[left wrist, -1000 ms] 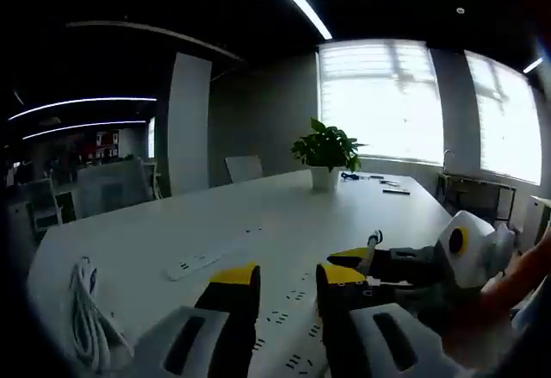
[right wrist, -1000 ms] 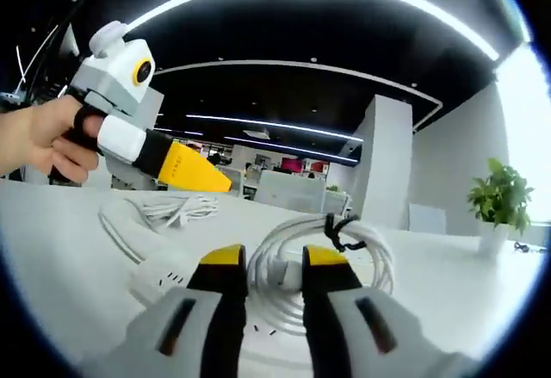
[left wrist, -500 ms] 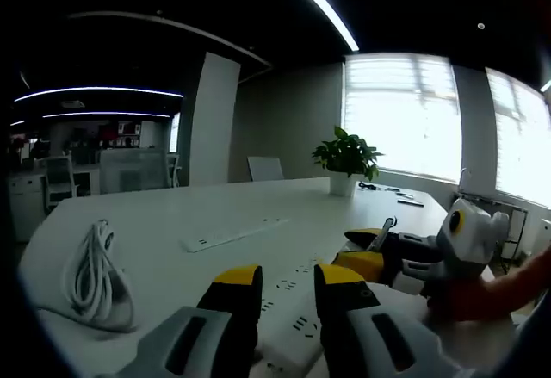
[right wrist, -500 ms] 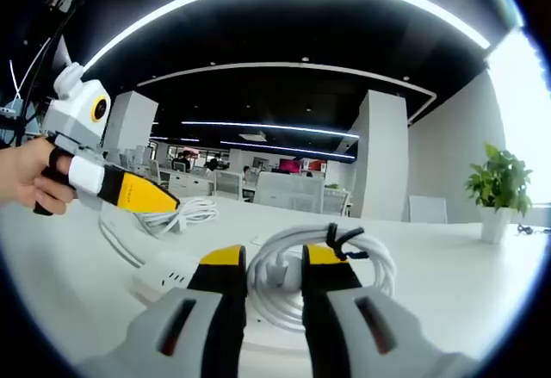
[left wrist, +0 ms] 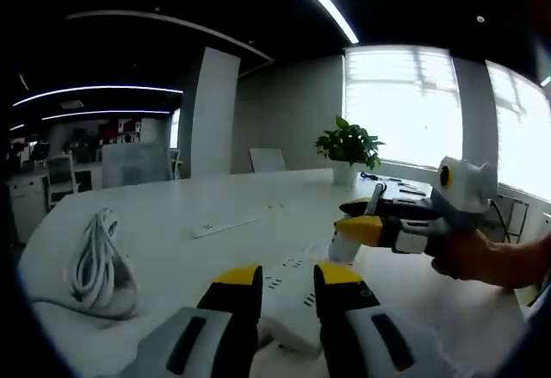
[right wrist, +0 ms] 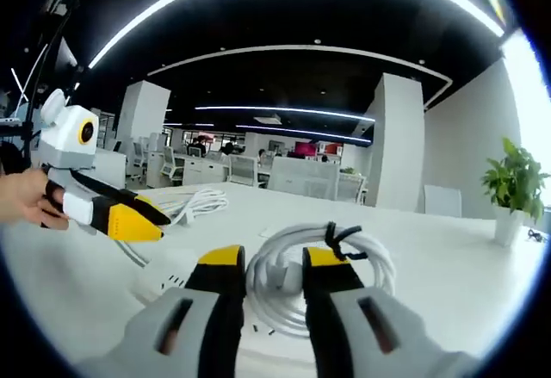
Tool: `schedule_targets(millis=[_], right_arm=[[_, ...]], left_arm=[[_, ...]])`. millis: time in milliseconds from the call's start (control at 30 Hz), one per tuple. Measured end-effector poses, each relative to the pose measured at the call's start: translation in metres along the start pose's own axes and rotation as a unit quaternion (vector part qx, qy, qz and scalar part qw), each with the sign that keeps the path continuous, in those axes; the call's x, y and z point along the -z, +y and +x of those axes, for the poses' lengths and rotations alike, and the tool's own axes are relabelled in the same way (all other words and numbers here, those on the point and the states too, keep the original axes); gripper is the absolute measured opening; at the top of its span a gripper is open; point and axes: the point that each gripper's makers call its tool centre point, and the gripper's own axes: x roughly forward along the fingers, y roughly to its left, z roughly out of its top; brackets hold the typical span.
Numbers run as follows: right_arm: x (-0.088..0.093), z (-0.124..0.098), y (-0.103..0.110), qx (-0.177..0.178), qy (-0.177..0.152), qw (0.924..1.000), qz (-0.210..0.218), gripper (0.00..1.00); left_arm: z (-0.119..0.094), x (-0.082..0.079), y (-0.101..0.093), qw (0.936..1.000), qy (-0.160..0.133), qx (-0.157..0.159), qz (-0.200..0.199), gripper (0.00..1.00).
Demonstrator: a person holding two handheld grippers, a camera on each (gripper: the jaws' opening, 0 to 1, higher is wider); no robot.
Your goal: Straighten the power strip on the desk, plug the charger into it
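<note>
The white power strip (left wrist: 291, 313) lies on the white desk (left wrist: 172, 240) right under my left gripper (left wrist: 288, 276), whose jaws stand a little apart above it with nothing between them. From the right comes my right gripper (left wrist: 355, 228), held by a hand, with the white charger (left wrist: 343, 246) hanging in its yellow jaws. In the right gripper view, my right gripper (right wrist: 274, 259) is shut on the charger (right wrist: 275, 272), with its cable coil (right wrist: 357, 262) tied by a black strap. The power strip (right wrist: 166, 273) lies left of it, below my left gripper (right wrist: 146, 220).
Another coiled white cable (left wrist: 96, 266) lies at the desk's left end, also seen as a coil (right wrist: 196, 202) behind the left gripper. A socket bar (left wrist: 225, 226) is set flat in the desk's middle. A potted plant (left wrist: 349, 147) stands at the far end.
In the right gripper view the left gripper has come down towards the power strip. In the left gripper view the right gripper with the charger has risen off the desk.
</note>
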Motion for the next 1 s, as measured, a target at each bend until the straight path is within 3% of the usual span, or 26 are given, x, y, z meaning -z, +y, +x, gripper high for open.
schedule_targets(millis=[100,333,533,700,867,1000], right_arm=[[-0.002,0.001,0.001,0.006,-0.02,0.9996,-0.02,0.27],[-0.011,-0.002,0.0,0.023,-0.052,0.9984,0.007,0.23],[-0.011,-0.002,0.004,0.03,-0.058,0.9979,-0.004,0.15],[-0.008,-0.001,-0.001,0.02,-0.046,0.9972,0.055,0.1],[-0.009,-0.001,0.005,0.011,-0.046,0.9986,0.025,0.08],[-0.009,-0.002,0.003,0.013,-0.045,0.9987,0.02,0.06]], left_arm=[[-0.002,0.004,0.002,1.0,0.005,-0.001,0.0,0.28],[-0.009,0.006,0.011,1.0,0.003,-0.006,-0.007,0.28],[-0.012,0.006,0.012,0.9999,-0.001,-0.006,-0.014,0.27],[-0.009,0.016,0.004,0.9999,0.015,0.001,0.003,0.27],[-0.005,0.027,-0.004,0.9983,0.038,0.004,0.043,0.27],[-0.003,0.026,-0.006,0.9984,0.037,0.008,0.042,0.27]])
